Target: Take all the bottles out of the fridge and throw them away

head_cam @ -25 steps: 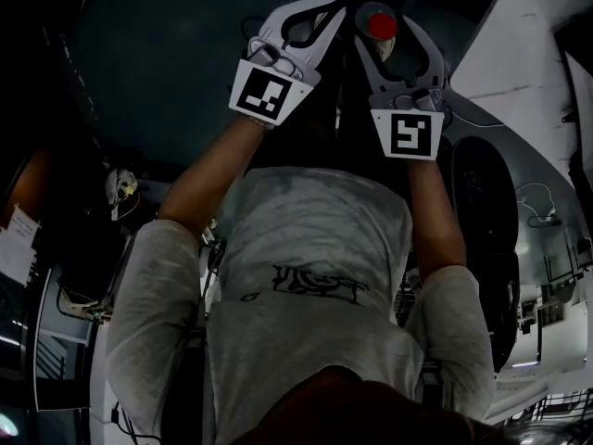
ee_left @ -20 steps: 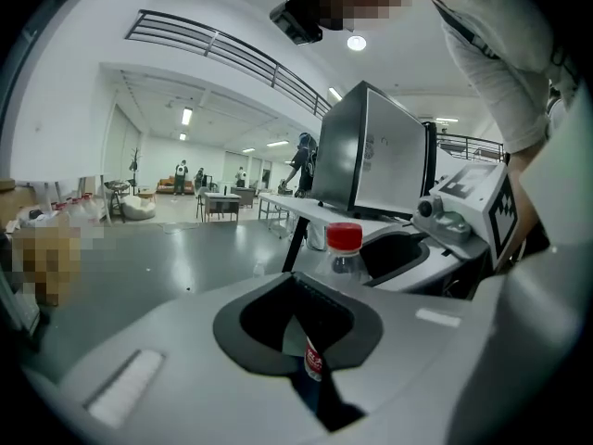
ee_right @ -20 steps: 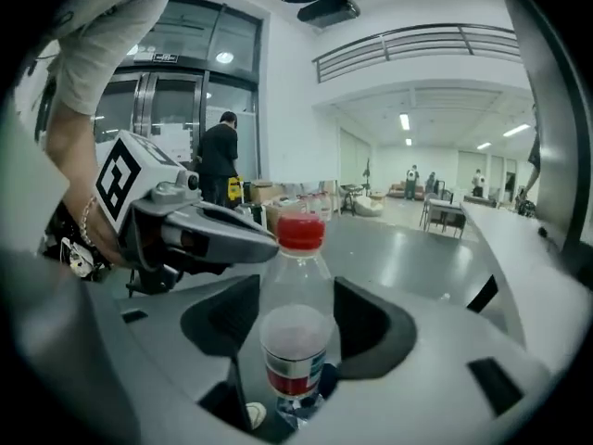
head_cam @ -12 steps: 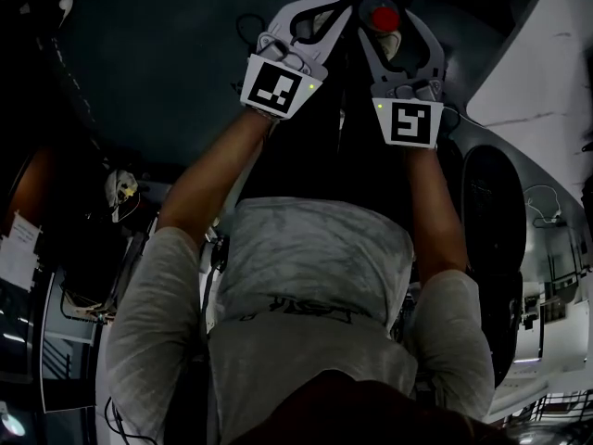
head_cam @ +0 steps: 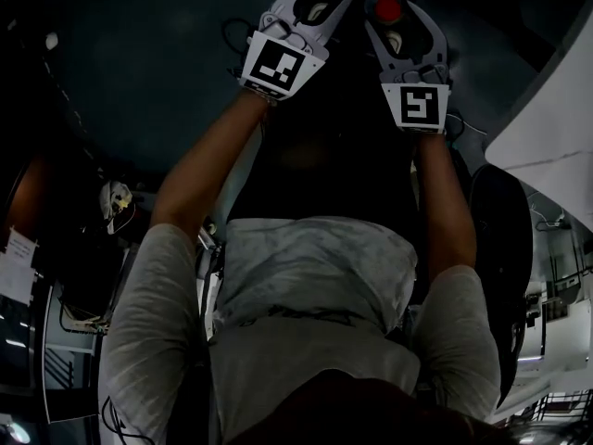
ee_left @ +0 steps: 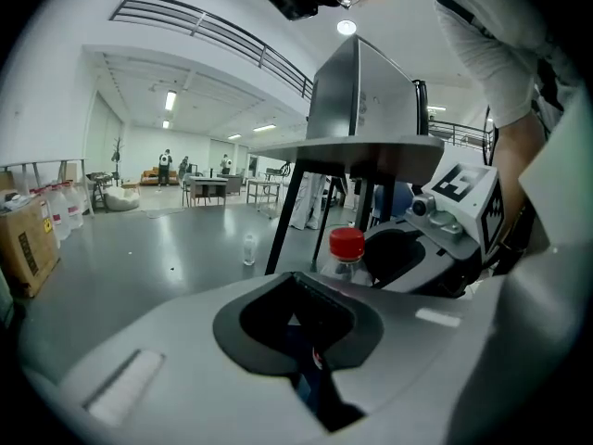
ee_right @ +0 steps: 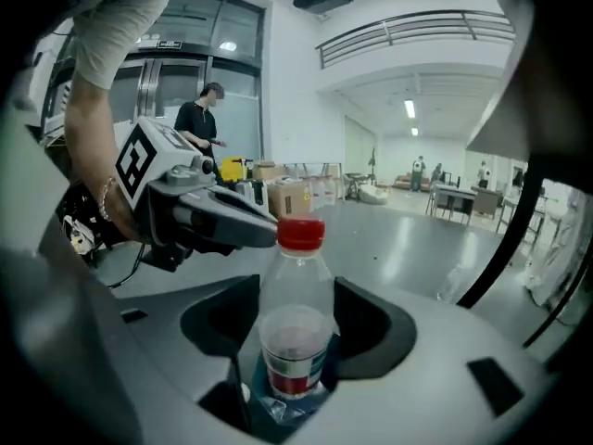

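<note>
I see a polished grey floor (ee_left: pixel 139 258) carrying a black-legged table (ee_left: pixel 371 148) with a silver cabinet (ee_left: pixel 361 91) on its top. A small clear bottle (ee_left: pixel 248 248) stands upright on the floor near the table's legs, and cardboard boxes (ee_left: pixel 23 248) sit by the left wall.

two bottles: a red-capped bottle (ee_right: pixel 296 276) and a floor bottle (ee_left: pixel 248 248); two tongs: left tongs (ee_left: pixel 298 327), right tongs (ee_right: pixel 295 346); one desk (ee_left: pixel 371 148).

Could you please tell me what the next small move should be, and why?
Probably carry the bottle toward a bin without opening the right gripper: its fingers clamp the red-capped bottle upright, and no bin shows in any view.
</note>
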